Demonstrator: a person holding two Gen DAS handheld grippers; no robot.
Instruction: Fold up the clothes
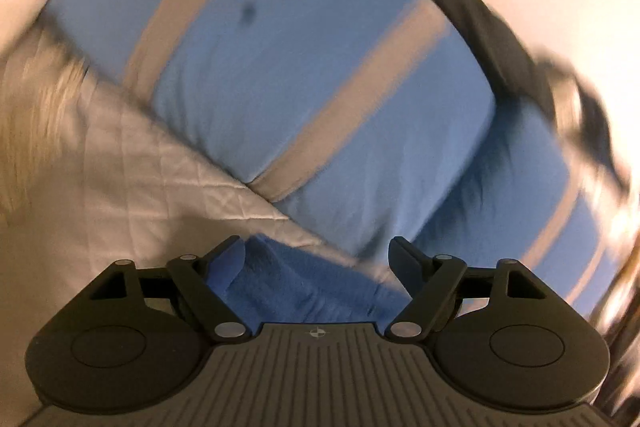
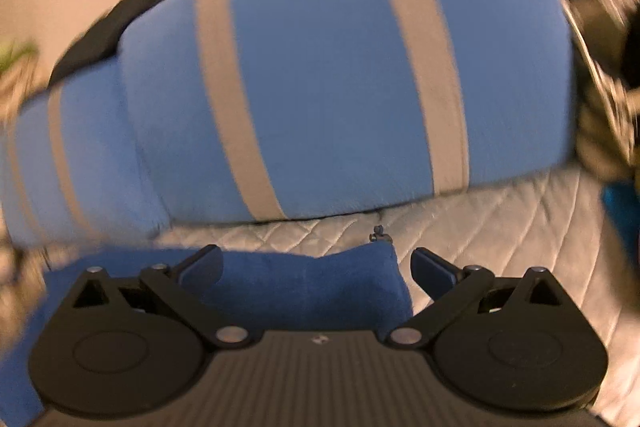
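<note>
Left wrist view: both jaws stand wide apart over blue cloth.
The left gripper (image 1: 316, 255), the right gripper (image 2: 316, 265) and the striped blue garment (image 2: 320, 75) are above a quilted cover (image 2: 500, 227).

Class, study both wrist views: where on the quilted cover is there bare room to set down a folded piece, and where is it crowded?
Bare quilted cover lies right of the dark blue cloth, below the striped blue garment. In the left view, another bare patch runs left of that garment. It is crowded along the garment's far edge, where a dark item and blurred clutter sit.
</note>
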